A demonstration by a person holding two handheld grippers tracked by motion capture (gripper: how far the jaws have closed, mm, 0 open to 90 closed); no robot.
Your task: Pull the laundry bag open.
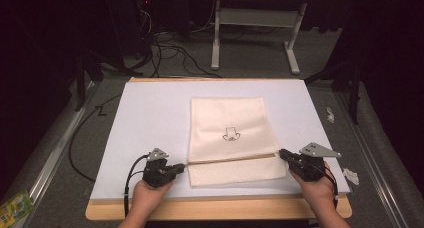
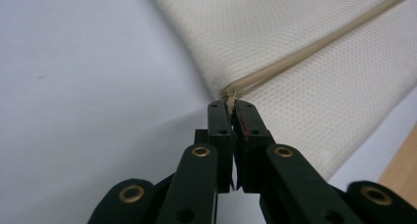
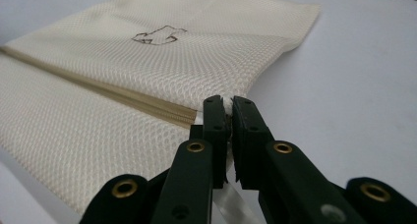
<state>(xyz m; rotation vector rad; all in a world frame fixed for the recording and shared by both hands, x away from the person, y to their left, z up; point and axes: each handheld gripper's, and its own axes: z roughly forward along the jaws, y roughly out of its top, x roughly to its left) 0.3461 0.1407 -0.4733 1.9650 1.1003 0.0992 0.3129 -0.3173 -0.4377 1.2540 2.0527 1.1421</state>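
Cream mesh cloth (image 1: 233, 138) lying flat near the middle of a white table cover (image 1: 150, 118), small dark drawing (image 1: 231, 134) on its far part, a fold line running across its near part. High view: left gripper (image 1: 184, 166) at the left end of that fold line, right gripper (image 1: 283, 153) at the right end, both touching the cloth edge, one hand behind each; wooden table edge (image 1: 220, 208) along the near side. Left gripper view: black jaws pressed together, pinching the doubled cloth edge (image 2: 229, 93) where the tan seam (image 2: 314, 44) begins. Right gripper view: jaws likewise closed on the cloth corner (image 3: 227, 102), layered edges visible at the seam (image 3: 147, 103), drawing (image 3: 158, 36) farther off. Judged progress: one fold across the near edge apparently in place, both ends gripped, cloth low on the table. Remaining, by estimate: carrying the pinched edge over toward the far side, laying it flat, releasing.
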